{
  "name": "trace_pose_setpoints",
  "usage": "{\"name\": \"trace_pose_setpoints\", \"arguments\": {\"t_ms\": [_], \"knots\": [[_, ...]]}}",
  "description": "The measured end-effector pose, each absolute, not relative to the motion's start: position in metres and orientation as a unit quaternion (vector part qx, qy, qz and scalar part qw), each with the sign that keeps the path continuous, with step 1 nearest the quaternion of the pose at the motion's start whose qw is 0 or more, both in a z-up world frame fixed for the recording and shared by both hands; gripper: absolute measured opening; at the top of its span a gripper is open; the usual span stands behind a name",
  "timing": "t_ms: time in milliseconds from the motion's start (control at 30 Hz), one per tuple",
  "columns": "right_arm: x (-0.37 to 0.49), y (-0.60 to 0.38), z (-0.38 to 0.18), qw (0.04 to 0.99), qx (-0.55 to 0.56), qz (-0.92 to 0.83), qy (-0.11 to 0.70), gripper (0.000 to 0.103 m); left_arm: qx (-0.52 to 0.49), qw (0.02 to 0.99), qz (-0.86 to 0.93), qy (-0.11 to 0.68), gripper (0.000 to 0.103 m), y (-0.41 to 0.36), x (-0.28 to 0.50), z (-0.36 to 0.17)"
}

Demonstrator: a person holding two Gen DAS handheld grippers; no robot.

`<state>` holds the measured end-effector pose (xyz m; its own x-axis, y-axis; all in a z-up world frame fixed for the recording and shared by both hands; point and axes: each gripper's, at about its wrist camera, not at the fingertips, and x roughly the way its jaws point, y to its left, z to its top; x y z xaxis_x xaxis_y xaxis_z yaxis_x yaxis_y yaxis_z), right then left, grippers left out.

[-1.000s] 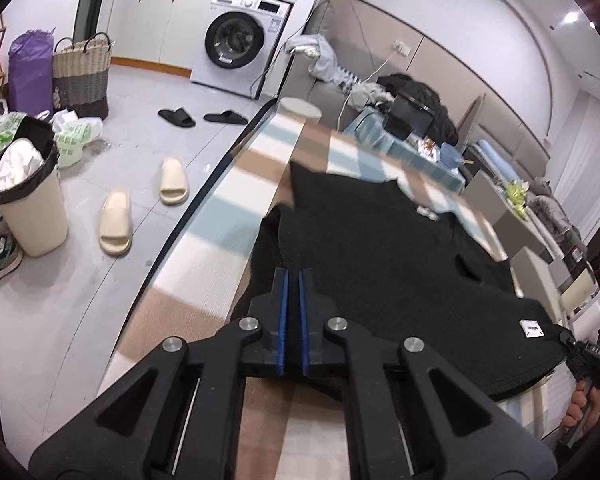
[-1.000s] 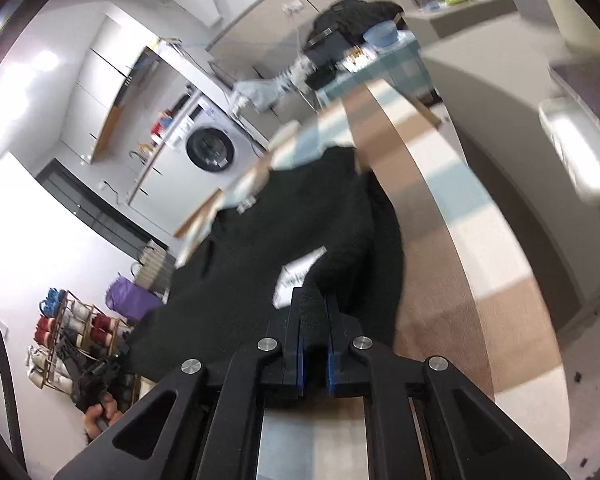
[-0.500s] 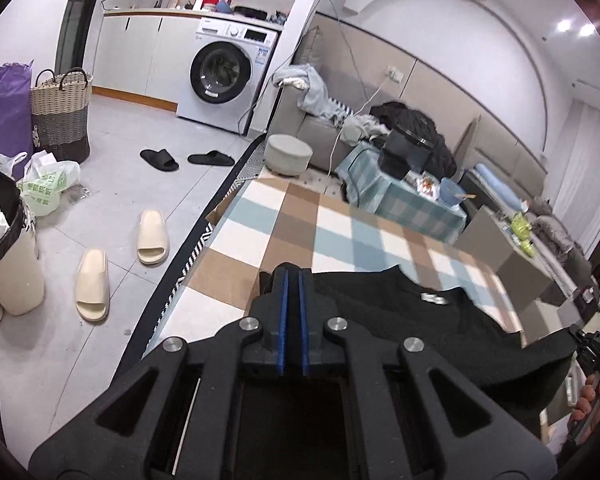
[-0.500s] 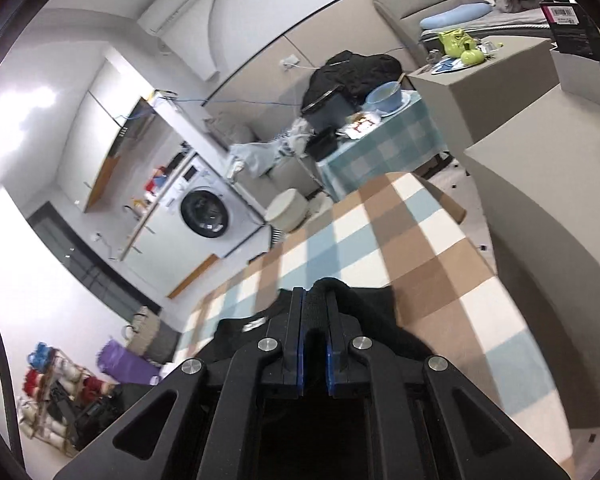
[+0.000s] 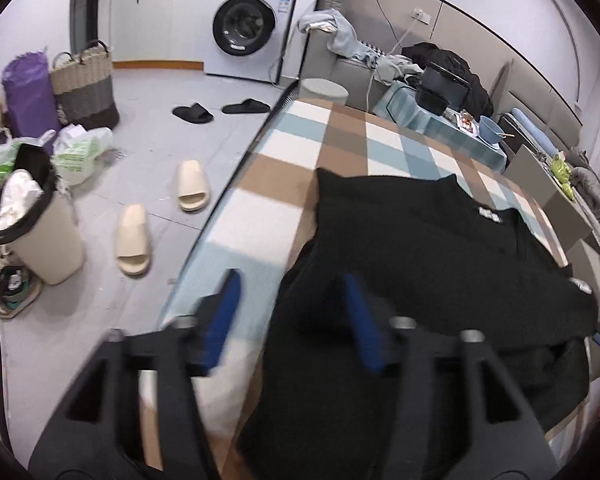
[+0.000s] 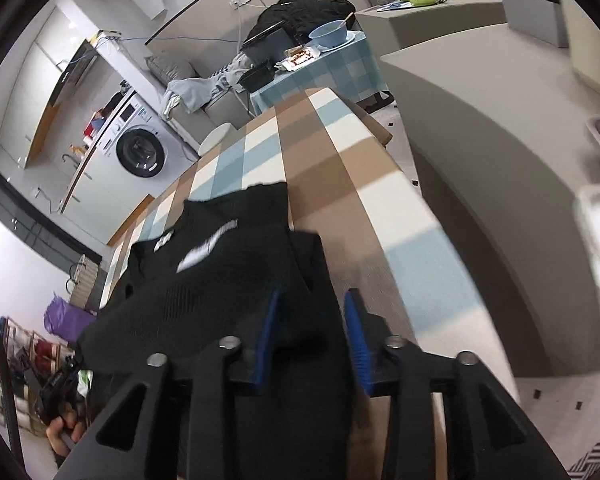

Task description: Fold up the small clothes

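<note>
- Here the black garment (image 5: 428,256) is seen lying on the checked table (image 5: 340,140), folded over on itself, with a white label turned up on its top layer.
- In the left wrist view the left gripper (image 5: 292,320) is shown with its jaws well apart; they have just been opening. The garment's near left edge lies between the blue pads (image 5: 224,312), but it is not pressed by them.
- In the right wrist view the right gripper (image 6: 312,332) is shown with a narrower gap, its jaws likewise having just been opening. The garment's near right corner lies between its pads (image 6: 268,332), and whether it is touched cannot be told.
- Only in the left wrist view are the cream slippers (image 5: 160,224), the black slippers (image 5: 220,110), a lined bin (image 5: 32,224) and a woven basket (image 5: 86,84) seen, all on the floor left of the table.
- Only in the right wrist view are a grey counter (image 6: 480,92) right of the table and, at the lower left, a hand (image 6: 62,432) on the other gripper's handle seen.
- The washing machine (image 5: 248,28) beyond the table's far end is caught by both views (image 6: 140,148), as is a blue bowl (image 6: 330,34).
</note>
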<state>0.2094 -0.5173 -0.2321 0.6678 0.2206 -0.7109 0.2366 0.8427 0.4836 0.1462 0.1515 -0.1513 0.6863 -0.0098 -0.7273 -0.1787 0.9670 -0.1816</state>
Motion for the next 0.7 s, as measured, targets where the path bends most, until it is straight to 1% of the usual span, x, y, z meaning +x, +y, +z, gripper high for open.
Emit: {"name": "trace_pose_setpoints", "arguments": {"t_ms": [133, 267, 333, 367, 400, 433, 467, 500, 533, 600, 633, 700], "knots": [[0.179, -0.506, -0.241, 0.861, 0.262, 0.031, 0.435, 0.039, -0.1, 0.904, 0.038, 0.415, 0.06, 0.144, 0.113, -0.161], [0.169, -0.486, -0.249, 0.854, 0.246, 0.068, 0.454, 0.039, -0.079, 0.899, 0.028, 0.43, 0.06, 0.132, 0.094, -0.172], [0.168, -0.478, -0.251, 0.856, 0.237, 0.072, 0.454, 0.039, -0.077, 0.896, 0.013, 0.438, 0.057, 0.127, 0.09, -0.176], [0.168, -0.475, -0.251, 0.857, 0.236, 0.077, 0.452, 0.038, -0.076, 0.896, 0.009, 0.438, 0.048, 0.125, 0.088, -0.178], [0.168, -0.473, -0.251, 0.857, 0.235, 0.079, 0.452, 0.037, -0.074, 0.896, 0.005, 0.438, 0.031, 0.123, 0.085, -0.179], [0.169, -0.469, -0.25, 0.86, 0.226, 0.08, 0.451, 0.029, -0.071, 0.897, 0.0, 0.437, 0.022, 0.12, 0.084, -0.18], [0.169, -0.466, -0.249, 0.864, 0.212, 0.078, 0.45, 0.018, -0.069, 0.897, -0.006, 0.437, 0.011, 0.118, 0.083, -0.18], [0.17, -0.463, -0.248, 0.867, 0.2, 0.077, 0.45, 0.013, -0.065, 0.899, -0.007, 0.434, 0.006, 0.116, 0.082, -0.18], [0.171, -0.46, -0.247, 0.869, 0.191, 0.079, 0.449, 0.01, -0.058, 0.9, -0.004, 0.431, 0.005, 0.114, 0.082, -0.179], [0.171, -0.46, -0.246, 0.874, 0.19, 0.087, 0.438, 0.008, -0.051, 0.901, -0.004, 0.431, 0.003, 0.114, 0.082, -0.177], [0.17, -0.467, -0.247, 0.871, 0.213, 0.095, 0.432, 0.008, -0.053, 0.901, -0.005, 0.431, 0.003, 0.115, 0.082, -0.175], [0.168, -0.475, -0.249, 0.868, 0.221, 0.088, 0.436, 0.006, -0.052, 0.902, -0.004, 0.429, 0.0, 0.118, 0.079, -0.172]]}}
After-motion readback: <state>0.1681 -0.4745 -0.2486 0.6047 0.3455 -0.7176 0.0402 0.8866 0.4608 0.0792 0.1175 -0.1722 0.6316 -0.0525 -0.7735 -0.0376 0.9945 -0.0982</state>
